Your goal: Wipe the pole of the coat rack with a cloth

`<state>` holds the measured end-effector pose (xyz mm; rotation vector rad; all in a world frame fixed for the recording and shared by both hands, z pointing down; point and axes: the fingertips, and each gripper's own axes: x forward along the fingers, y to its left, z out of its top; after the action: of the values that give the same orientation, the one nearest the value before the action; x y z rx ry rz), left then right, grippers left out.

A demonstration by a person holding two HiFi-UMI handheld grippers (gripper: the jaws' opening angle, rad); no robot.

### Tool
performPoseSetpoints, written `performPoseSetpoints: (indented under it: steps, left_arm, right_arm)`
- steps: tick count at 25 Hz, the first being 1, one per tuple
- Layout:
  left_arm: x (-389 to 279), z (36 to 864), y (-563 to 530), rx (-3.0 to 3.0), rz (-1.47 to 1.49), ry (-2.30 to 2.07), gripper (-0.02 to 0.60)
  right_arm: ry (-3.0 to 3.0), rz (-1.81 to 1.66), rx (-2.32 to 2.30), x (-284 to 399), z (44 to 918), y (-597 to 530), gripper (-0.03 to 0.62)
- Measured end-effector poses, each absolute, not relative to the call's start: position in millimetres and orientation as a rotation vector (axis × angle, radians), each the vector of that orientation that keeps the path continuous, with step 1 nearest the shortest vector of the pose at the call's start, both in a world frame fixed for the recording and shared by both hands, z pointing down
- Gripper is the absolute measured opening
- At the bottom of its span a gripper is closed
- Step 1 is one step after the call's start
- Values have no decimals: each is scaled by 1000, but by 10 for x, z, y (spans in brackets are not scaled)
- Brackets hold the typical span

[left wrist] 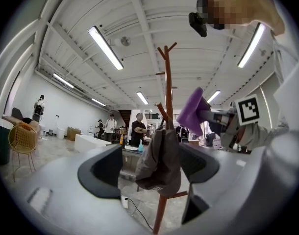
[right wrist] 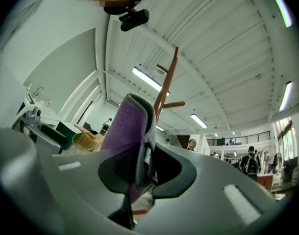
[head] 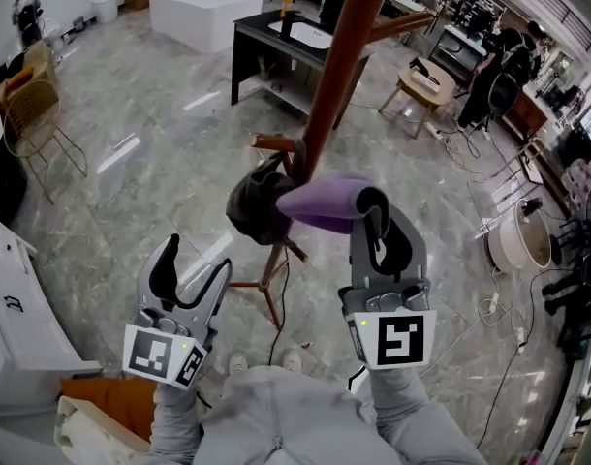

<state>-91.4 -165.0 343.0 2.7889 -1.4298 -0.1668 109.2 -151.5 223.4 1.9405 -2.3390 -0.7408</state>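
The coat rack's brown pole (head: 336,71) rises through the middle of the head view; a dark cap (head: 254,203) hangs on a low peg. My right gripper (head: 377,223) is shut on a purple cloth (head: 325,201), which reaches left to just beside the pole. In the right gripper view the cloth (right wrist: 127,131) stands pinched between the jaws, with the pole (right wrist: 165,84) behind it. My left gripper (head: 191,277) is open and empty, low and left of the rack. In the left gripper view the pole (left wrist: 168,92), the cap (left wrist: 159,161) and the cloth (left wrist: 192,112) show beyond its jaws.
The rack's legs (head: 266,284) spread on the marble floor below me. A black desk (head: 291,51) and a white block (head: 203,13) stand behind, a wire chair (head: 34,114) at the left, a stool (head: 423,83) at the right. Cables (head: 494,303) lie on the right.
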Motion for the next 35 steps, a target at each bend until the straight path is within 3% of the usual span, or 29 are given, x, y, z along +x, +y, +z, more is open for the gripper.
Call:
performPoseSetpoints:
  steps: [8,23,35]
  left_arm:
    - [-1102,3310,-1665,2778,-214,-1475,383]
    - [-1491,3438,-1690,2726,-224,-1526,383]
    - [-1586,3512,-1829,2708,-228,-1510,383]
  right_arm:
    - [-2292,-950,1953,817,1411,-1911,51]
    - [-2236,-731,1845,359,2002,-2379,51]
    - [-2434,-747,1743,-78,1759,-2239,51]
